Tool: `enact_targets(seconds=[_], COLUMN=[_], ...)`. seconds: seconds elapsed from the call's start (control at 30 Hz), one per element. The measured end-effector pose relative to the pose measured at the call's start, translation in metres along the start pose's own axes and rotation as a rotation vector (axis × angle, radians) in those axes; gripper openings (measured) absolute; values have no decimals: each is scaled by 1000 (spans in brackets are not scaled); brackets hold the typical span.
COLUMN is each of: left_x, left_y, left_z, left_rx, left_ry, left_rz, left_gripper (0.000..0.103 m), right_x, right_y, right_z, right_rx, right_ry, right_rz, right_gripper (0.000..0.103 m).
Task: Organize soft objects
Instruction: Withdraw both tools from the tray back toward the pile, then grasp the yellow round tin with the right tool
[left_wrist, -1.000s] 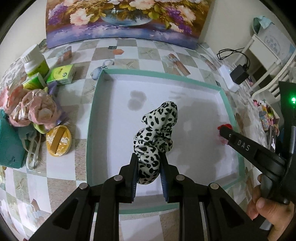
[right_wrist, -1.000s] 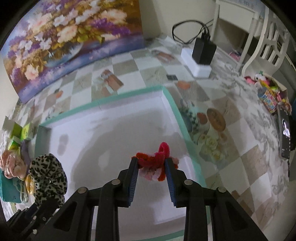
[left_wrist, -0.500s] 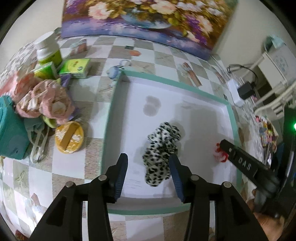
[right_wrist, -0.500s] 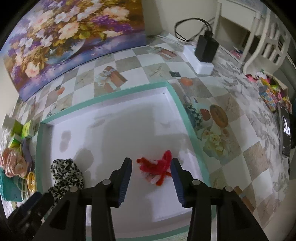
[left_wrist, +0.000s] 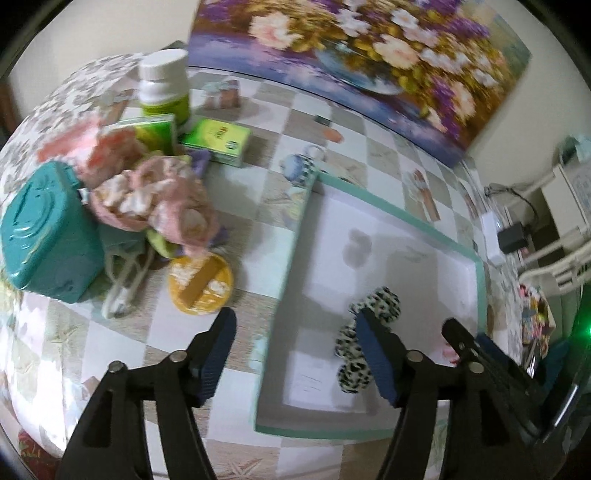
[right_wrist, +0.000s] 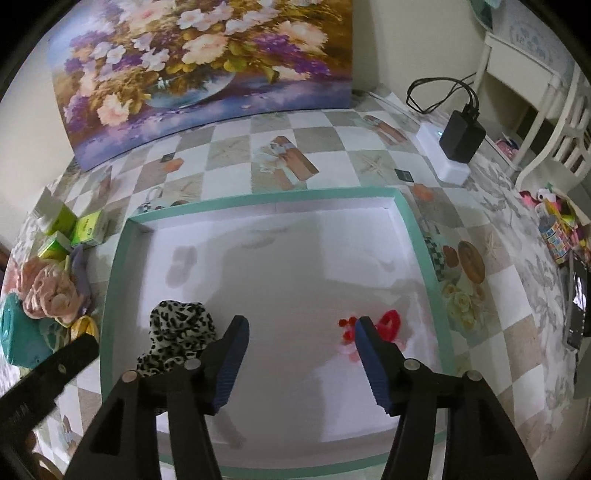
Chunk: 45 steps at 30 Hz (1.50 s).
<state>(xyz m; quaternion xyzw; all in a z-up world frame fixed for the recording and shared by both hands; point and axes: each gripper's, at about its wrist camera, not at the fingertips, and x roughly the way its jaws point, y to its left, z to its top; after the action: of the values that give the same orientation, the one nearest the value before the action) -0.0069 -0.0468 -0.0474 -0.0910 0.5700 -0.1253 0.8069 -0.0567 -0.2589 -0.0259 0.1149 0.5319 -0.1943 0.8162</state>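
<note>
1. Left claw (left_wrist: 295, 354): I have its jaws spread wide, just opened further, with nothing between the pads. It hangs above the near-left rim of the tray (left_wrist: 284, 291).
2. Leopard-print scrunchie (left_wrist: 373, 317): lying free on the white tray floor, just behind my left claw's right-hand finger, which covers part of it. In the right wrist view it sits at the tray's near-left corner (right_wrist: 181, 332), beyond my right claw's left finger.
3. Right claw (right_wrist: 301, 354): jaws also wide apart, just opened, gripping nothing; bare tray floor shows between the pads.
4. Red scrunchie (right_wrist: 388, 325): loose on the tray floor, just beyond and to the right of my right claw's right-hand finger, close to the tray's right wall. From the left wrist view it is mostly hidden behind the right claw.
5. Tray: shallow, white inside, teal rim, lying flat on the checkered tabletop (right_wrist: 332, 166).
6. Left of the left claw, on the tabletop: yellow round tin (left_wrist: 201, 284), nearest; pink fabric bundle (left_wrist: 159, 199) behind it; teal container (left_wrist: 48, 236) at far left.
7. Further back: green boxes (left_wrist: 218, 142) and a white-capped bottle (left_wrist: 164, 88).
8. Far edge: flower painting (right_wrist: 207, 70) standing against the wall.
9. Beyond the tray's right corner: a black charger on a white power strip (right_wrist: 458, 140).
</note>
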Motion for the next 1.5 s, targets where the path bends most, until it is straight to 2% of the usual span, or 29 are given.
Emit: enact_targets(seconds=[0.17, 0.3, 0.47, 0.8, 0.87, 1.03, 1.17, 1.5], left_x=[-10, -19, -32, -65, -68, -68, -64, -53], left_y=[16, 33, 57, 136, 152, 185, 193, 177], left_z=[5, 7, 7, 7, 7, 4, 1, 5], left_rx=[-32, -78, -140, -385, -436, -521, -554, -478], left_ry=[-44, -72, -95, -152, -157, -151, -134, -80], left_rz=[77, 108, 153, 166, 161, 161, 148, 120], left_gripper=[75, 76, 83, 84, 90, 91, 94, 94], right_x=[0, -3, -8, -21, -23, -25, -22, -4], right_y=[8, 22, 46, 95, 104, 134, 155, 190], right_z=[-2, -4, -9, -19, -19, -22, -26, -36], right_rx=[-12, -45, -80, -165, -184, -271, -335, -459], right_ry=[-1, -5, -20, -69, -86, -104, -100, -74], right_rz=[14, 41, 94, 212, 229, 261, 288, 305], right_gripper=[67, 71, 72, 77, 79, 81, 81, 83])
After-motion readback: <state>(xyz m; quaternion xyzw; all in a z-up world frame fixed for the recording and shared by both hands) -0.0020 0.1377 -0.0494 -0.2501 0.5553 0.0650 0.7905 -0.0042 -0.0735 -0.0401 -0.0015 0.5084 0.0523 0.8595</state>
